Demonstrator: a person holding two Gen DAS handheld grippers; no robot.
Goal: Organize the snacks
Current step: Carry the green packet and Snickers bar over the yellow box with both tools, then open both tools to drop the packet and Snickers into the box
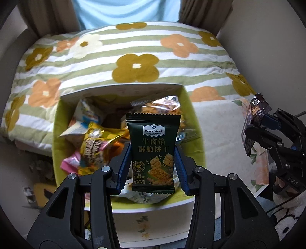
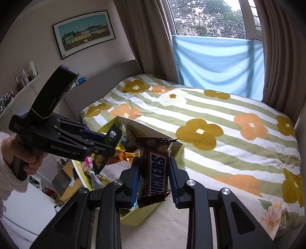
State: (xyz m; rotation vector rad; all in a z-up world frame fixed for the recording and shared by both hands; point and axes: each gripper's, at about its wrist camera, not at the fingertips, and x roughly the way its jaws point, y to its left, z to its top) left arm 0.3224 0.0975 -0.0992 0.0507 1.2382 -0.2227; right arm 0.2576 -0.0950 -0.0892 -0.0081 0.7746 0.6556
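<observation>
Snacks fill an open green box (image 1: 193,122) on a bed, beside a flowered striped quilt (image 2: 220,118) under a curtained window (image 2: 208,17). Above the box, the left claw (image 1: 153,162) is clamped on an upright dark green cracker packet (image 1: 153,151), label facing the camera. To its right, the right claw (image 2: 155,172) grips a Snickers bar (image 2: 155,168) by its long sides. A hand (image 2: 24,153) in a fleecy sleeve holds the left handle

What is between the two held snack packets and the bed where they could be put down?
Nothing visible. The left tool holds the green biscuit packet above the snack box; the right tool holds the Snickers bar. The flowered duvet beyond lies bare.
</observation>
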